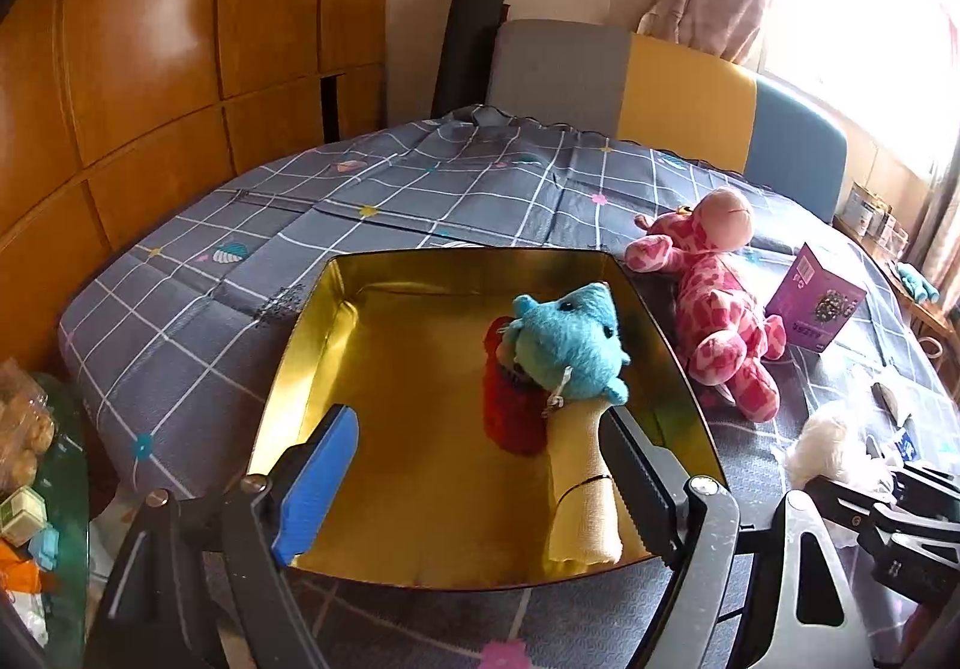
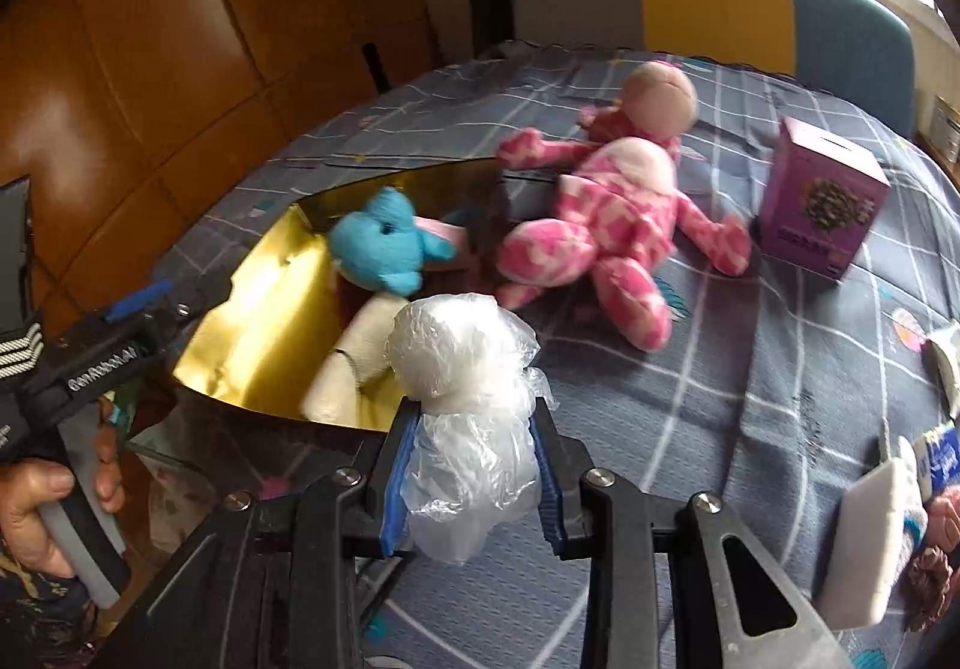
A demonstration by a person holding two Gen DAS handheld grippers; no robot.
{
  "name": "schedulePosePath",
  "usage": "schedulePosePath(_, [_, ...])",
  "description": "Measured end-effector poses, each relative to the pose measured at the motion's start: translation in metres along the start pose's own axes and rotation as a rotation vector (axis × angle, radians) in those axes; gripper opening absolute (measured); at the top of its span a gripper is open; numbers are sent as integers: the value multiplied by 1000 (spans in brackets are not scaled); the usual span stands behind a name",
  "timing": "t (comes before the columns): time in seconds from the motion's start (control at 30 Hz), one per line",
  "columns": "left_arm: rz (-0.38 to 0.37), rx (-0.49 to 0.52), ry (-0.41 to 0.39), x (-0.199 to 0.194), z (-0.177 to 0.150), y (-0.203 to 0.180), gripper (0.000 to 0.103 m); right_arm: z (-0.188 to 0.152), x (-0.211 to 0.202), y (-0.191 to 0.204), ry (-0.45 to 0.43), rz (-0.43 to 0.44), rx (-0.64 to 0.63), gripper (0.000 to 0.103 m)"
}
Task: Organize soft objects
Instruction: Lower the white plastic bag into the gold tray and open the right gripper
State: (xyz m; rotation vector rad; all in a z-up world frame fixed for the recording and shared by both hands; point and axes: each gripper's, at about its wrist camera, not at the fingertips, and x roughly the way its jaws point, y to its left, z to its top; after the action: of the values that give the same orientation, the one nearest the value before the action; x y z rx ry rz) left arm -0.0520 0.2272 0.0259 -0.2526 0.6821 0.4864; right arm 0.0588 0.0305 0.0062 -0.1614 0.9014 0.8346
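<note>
In the tray: the gold tray (image 1: 312, 309) holds a blue plush (image 1: 570, 345), a red soft thing (image 1: 510, 405) and a yellow roll (image 1: 579, 489), bunched at its right side.
Left gripper: the left gripper (image 1: 480, 465) is spread wide over the tray with nothing pinched; the yellow roll lies just beside its right finger.
Right gripper: the right gripper (image 2: 474, 465) pinches a white bundle (image 2: 462, 351) wrapped in clear plastic, held just right of the tray and not yet in it.
Left on the cloth: the pink plush (image 2: 606, 213) lies beside the tray.
Not soft: the purple box (image 2: 822, 201) stands near the pink plush.
Progress: roughly halfway, by my reading; the bundle and pink plush remain.
</note>
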Motion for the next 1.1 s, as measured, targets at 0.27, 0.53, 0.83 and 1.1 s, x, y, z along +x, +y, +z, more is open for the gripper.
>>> schedulePosePath(0.27, [26, -56, 6, -2, -5, 26, 83, 23, 22, 37, 4, 19, -79, 34])
schedulePosePath(0.53, [66, -107, 13, -3, -12, 52, 86, 27, 69, 46, 104, -10, -96, 43])
schedulePosePath(0.83, [60, -94, 9, -4, -18, 49, 86, 19, 60, 44, 81, -14, -72, 45])
schedulePosePath(1.1, [55, -56, -13, -13, -17, 38, 86, 9, 31, 37, 16, -31, -39, 46])
